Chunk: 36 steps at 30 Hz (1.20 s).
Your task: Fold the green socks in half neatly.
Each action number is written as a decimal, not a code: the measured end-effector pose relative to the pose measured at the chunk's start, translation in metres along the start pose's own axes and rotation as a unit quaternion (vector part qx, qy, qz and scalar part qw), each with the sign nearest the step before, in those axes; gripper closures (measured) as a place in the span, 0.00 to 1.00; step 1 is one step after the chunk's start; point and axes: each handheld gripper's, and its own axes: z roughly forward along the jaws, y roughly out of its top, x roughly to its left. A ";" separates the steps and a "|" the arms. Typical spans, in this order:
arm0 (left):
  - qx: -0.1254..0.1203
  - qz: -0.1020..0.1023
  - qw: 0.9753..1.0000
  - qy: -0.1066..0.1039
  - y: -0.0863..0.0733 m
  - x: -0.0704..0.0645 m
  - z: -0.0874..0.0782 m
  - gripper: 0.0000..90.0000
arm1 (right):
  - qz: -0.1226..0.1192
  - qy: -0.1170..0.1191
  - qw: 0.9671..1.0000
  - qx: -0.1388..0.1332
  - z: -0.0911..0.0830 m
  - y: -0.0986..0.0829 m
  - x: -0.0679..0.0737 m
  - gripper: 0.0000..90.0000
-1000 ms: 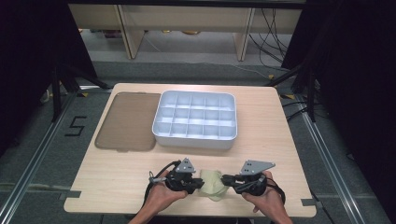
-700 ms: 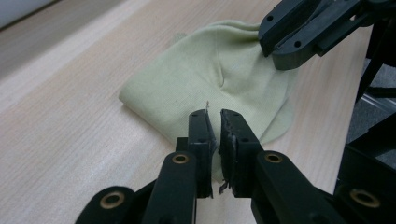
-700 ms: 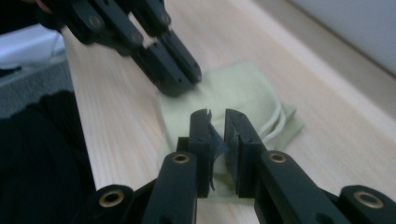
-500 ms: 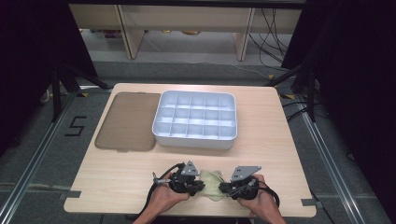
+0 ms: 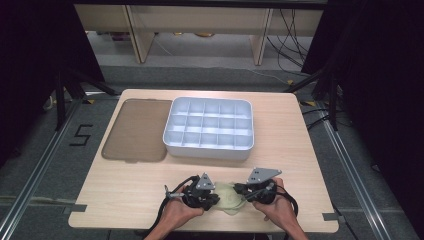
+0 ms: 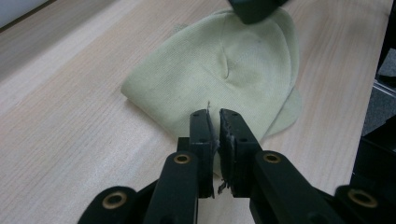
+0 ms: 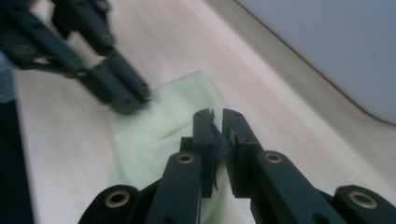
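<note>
Here both grippers' jaws pinch the pale green cloth (image 5: pixel 229 198).

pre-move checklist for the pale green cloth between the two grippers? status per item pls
1. Left gripper has a hold on the cloth: ok, jaws nearly closed at its near edge, in the left gripper view.
2. Right gripper has a hold on the cloth: cannot tell, jaws nearly closed over it, but the view is blurred.
3. Cloth lies flat: not ok, a crease runs down its middle and a layer sticks out at one side.
4. Cloth clear of the compartment tray: ok, bare table between them.
5. Tray compartments free: ok, all look empty in the high view.
6. Brown lid out of the way: ok, it lies left of the tray.
</note>
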 end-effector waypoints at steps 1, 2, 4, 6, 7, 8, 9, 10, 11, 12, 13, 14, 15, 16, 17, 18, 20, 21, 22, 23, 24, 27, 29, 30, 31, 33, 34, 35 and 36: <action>-0.003 -0.004 1.000 0.001 0.000 -0.001 0.000 0.92 | 0.000 -0.005 1.000 0.004 0.003 0.001 -0.002 0.94; -0.005 -0.013 1.000 0.001 0.000 -0.002 0.001 0.92 | 0.000 -0.010 1.000 0.016 0.006 0.001 -0.005 0.95; -0.005 -0.012 1.000 0.001 0.000 -0.002 0.001 0.92 | 0.002 -0.010 0.999 0.035 0.013 -0.002 -0.008 0.96; -0.004 -0.012 1.000 0.000 0.000 -0.002 0.000 0.92 | 0.006 -0.013 0.999 0.036 0.016 -0.005 -0.009 0.96; -0.003 -0.005 1.000 0.000 0.000 -0.001 0.000 0.92 | 0.008 -0.013 0.999 0.036 0.017 -0.006 -0.010 0.96; -0.005 -0.013 1.000 0.001 0.000 -0.002 0.001 0.92 | 0.010 -0.013 0.999 0.037 0.017 -0.006 -0.010 0.96; -0.004 -0.004 1.000 0.005 0.001 -0.001 0.001 0.92 | 0.009 -0.015 0.999 0.040 0.016 -0.007 -0.012 0.96; -0.005 -0.002 1.000 0.003 0.001 -0.002 0.000 0.92 | 0.011 -0.016 0.999 0.041 0.014 -0.007 -0.013 0.96; 0.000 0.003 1.000 0.004 0.001 -0.002 0.000 0.92 | 0.013 -0.010 0.999 0.035 0.014 -0.008 -0.014 0.96; -0.002 0.001 1.000 0.008 0.001 -0.002 0.000 0.92 | 0.019 -0.015 0.999 0.034 0.013 -0.009 -0.015 0.96; -0.002 0.001 1.000 0.009 0.001 -0.002 0.000 0.92 | 0.019 -0.016 0.999 0.039 0.010 -0.010 -0.016 0.96; -0.003 0.000 1.000 0.008 0.000 -0.002 0.000 0.92 | 0.028 -0.017 0.999 0.029 0.009 -0.012 -0.016 0.96; -0.002 0.001 1.000 0.006 0.000 -0.002 -0.001 0.92 | 0.031 -0.012 0.999 0.031 0.004 -0.012 -0.017 0.96; -0.003 -0.001 1.000 0.005 0.000 -0.002 -0.001 0.92 | 0.032 -0.003 0.999 0.021 0.001 -0.013 -0.018 0.96; -0.004 0.000 1.000 0.005 0.000 -0.002 -0.001 0.92 | 0.033 -0.009 0.999 0.013 -0.004 -0.013 -0.018 0.96; -0.004 0.000 1.000 0.006 0.000 -0.002 -0.001 0.92 | 0.032 -0.010 0.999 0.002 -0.008 -0.013 -0.017 0.96; -0.003 0.001 1.000 0.006 0.001 -0.002 -0.002 0.91 | 0.027 0.000 1.000 -0.010 -0.015 -0.013 -0.015 0.95; -0.003 0.001 1.000 0.010 0.001 -0.002 -0.002 0.91 | 0.026 0.005 0.999 -0.018 -0.017 -0.013 -0.013 0.95; -0.005 -0.001 1.000 0.006 0.001 -0.002 -0.002 0.91 | 0.026 0.013 0.999 -0.020 -0.018 -0.013 -0.008 0.95; -0.002 0.002 1.000 0.005 0.001 -0.002 -0.002 0.91 | 0.019 0.018 0.999 -0.018 -0.017 -0.013 -0.006 0.95; -0.003 0.000 1.000 0.010 0.001 -0.002 -0.002 0.91 | 0.016 0.023 0.999 -0.015 -0.016 -0.014 -0.004 0.95; -0.005 -0.002 1.000 0.006 0.001 -0.003 -0.002 0.91 | 0.010 0.035 0.999 0.012 -0.009 -0.016 0.003 0.95; -0.006 -0.007 1.000 0.010 0.000 -0.002 -0.001 0.91 | 0.008 0.034 0.999 0.029 -0.006 -0.019 0.002 0.95; -0.008 -0.008 1.000 0.007 0.001 -0.002 -0.002 0.91 | 0.004 0.030 0.999 0.033 -0.004 -0.021 0.001 0.95; -0.007 -0.004 1.000 0.007 0.001 -0.002 -0.002 0.91 | 0.014 0.025 0.999 0.031 -0.003 -0.023 0.000 0.95; -0.009 -0.007 1.000 0.008 0.001 -0.002 -0.003 0.91 | 0.018 0.022 0.999 0.038 -0.006 -0.023 -0.003 0.95; -0.014 -0.018 1.000 0.010 0.000 -0.002 -0.003 0.91 | 0.017 0.022 0.999 0.038 -0.007 -0.023 -0.004 0.95; -0.012 -0.011 1.000 0.009 0.000 0.000 -0.004 0.90 | 0.023 0.023 0.999 0.032 -0.007 -0.024 -0.004 0.94; -0.015 -0.019 1.000 0.011 0.000 0.000 -0.005 0.89 | 0.026 0.029 0.999 0.030 -0.008 -0.023 -0.003 0.94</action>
